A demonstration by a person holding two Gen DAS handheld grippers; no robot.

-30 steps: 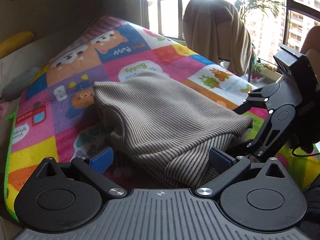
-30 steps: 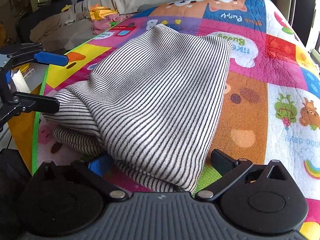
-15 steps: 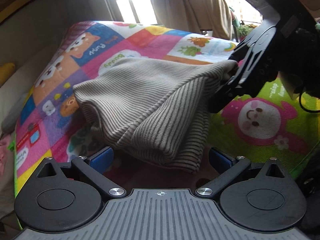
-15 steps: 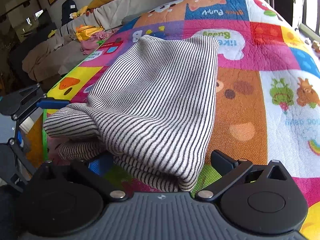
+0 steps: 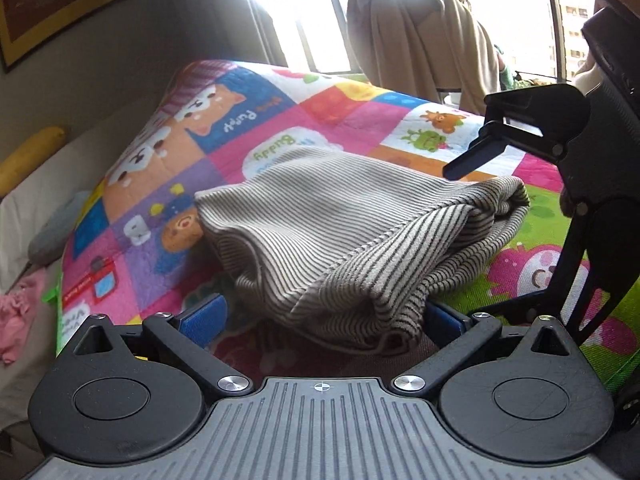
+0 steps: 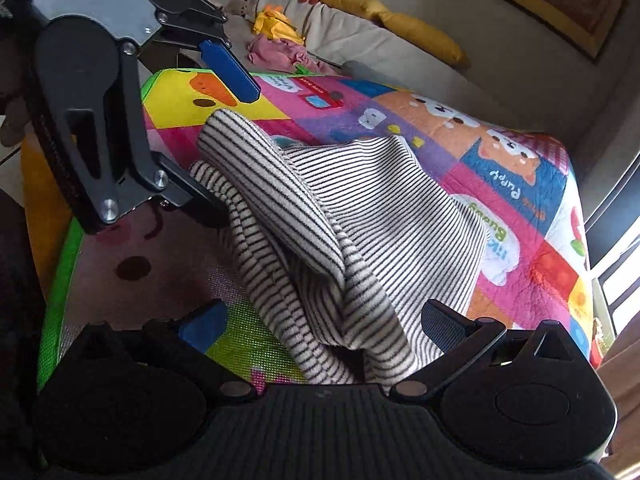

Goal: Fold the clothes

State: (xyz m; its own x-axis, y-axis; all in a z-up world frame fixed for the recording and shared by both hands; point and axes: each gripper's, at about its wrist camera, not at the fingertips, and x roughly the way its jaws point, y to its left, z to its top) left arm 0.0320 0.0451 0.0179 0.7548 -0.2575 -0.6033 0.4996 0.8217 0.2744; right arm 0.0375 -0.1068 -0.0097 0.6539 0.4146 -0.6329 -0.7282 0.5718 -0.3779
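A striped grey-and-white knit garment [image 5: 344,236] lies folded in a bundle on the colourful play mat [image 5: 224,128]; it also shows in the right wrist view [image 6: 360,232]. My left gripper [image 5: 324,316] is open, its blue-padded fingers either side of the garment's near corner. My right gripper [image 6: 324,320] is open around the garment's other near corner. Each gripper shows in the other's view, jaws spread at the garment's edge: the right one [image 5: 492,232], the left one [image 6: 224,132].
A chair draped with a beige cloth [image 5: 416,32] stands by the bright window beyond the mat. A sofa [image 6: 360,36] with yellow cushions and loose pink and yellow clothes [image 6: 276,48] runs along the mat's far side. The mat's green edge [image 6: 60,280] lies near me.
Both grippers have swung round the garment's near end. The right gripper, shut on the garment's corner earlier, now stands open. The garment's near edge has bunched up.
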